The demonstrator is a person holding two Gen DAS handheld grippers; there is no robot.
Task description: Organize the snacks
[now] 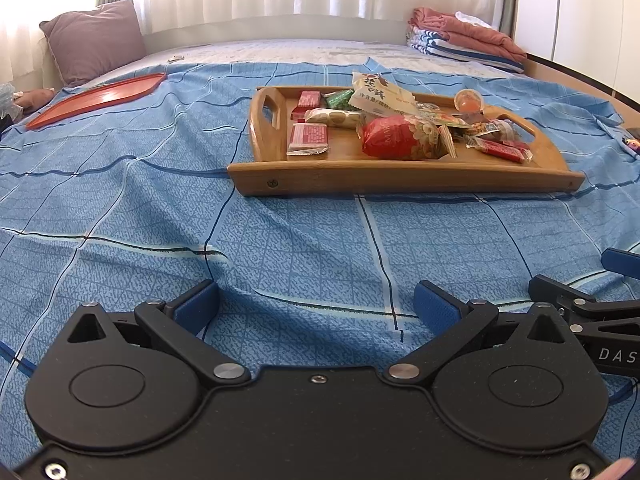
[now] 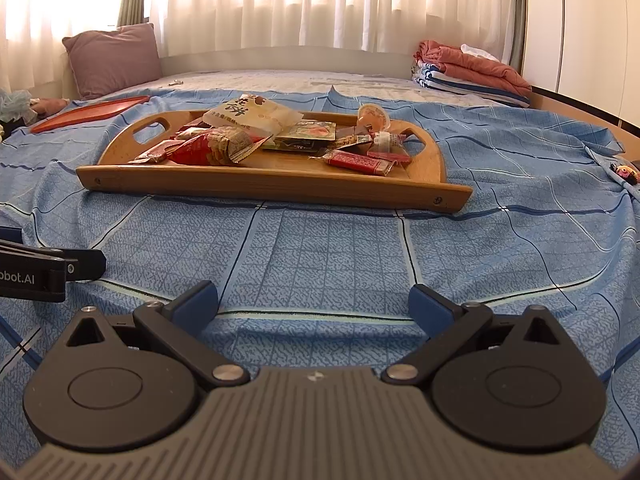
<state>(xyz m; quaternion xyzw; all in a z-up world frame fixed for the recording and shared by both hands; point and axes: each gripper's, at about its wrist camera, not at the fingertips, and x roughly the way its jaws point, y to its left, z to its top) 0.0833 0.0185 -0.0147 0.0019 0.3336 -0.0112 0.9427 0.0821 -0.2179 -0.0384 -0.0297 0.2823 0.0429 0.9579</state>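
Note:
A wooden tray [image 1: 400, 178] with handle cut-outs lies on the blue checked bedsheet, holding several wrapped snacks: a red bag [image 1: 404, 138], a white packet [image 1: 380, 94], a pink pack [image 1: 308, 138] and a jelly cup [image 1: 469, 101]. The right wrist view shows the same tray [image 2: 272, 186] and its snacks [image 2: 224, 144]. My left gripper [image 1: 316, 308] is open, low over the sheet in front of the tray, holding nothing. My right gripper [image 2: 314, 306] is open too, beside it and equally short of the tray. An empty red tray [image 1: 100, 98] lies at the far left.
A mauve pillow [image 1: 94, 40] leans at the bed's head on the left. Folded blankets and towels [image 1: 464, 42] are stacked at the far right corner. A small object [image 2: 626, 172] lies at the sheet's right edge. Curtains hang behind the bed. Open sheet stretches between grippers and tray.

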